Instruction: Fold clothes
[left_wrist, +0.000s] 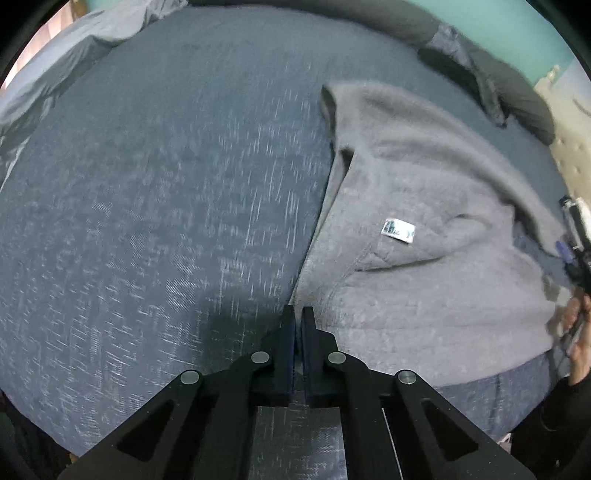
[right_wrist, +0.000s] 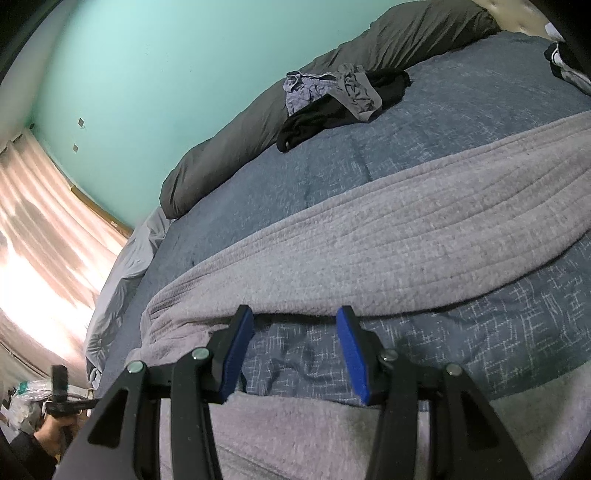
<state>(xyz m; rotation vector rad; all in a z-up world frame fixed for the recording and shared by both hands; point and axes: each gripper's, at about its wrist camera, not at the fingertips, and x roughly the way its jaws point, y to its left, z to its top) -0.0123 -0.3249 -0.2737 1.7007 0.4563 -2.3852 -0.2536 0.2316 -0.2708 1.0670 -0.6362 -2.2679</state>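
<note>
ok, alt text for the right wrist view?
Open right gripper with blue pads poised at the edge of a grey fleece garment spread on a blue bedspread. Behind: crumpled clothes pile, teal wall.

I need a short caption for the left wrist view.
Shut left hand-held gripper at the edge of a grey fleece garment spread on a blue bedspread.

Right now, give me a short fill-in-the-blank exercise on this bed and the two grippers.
The left gripper has its jaws ____.
The right gripper has its jaws ____, with nothing between them.
The grey fleece garment bears a small ____ label.
The wall behind the bed is painted ____.

Missing words: shut; open; white; turquoise
</note>
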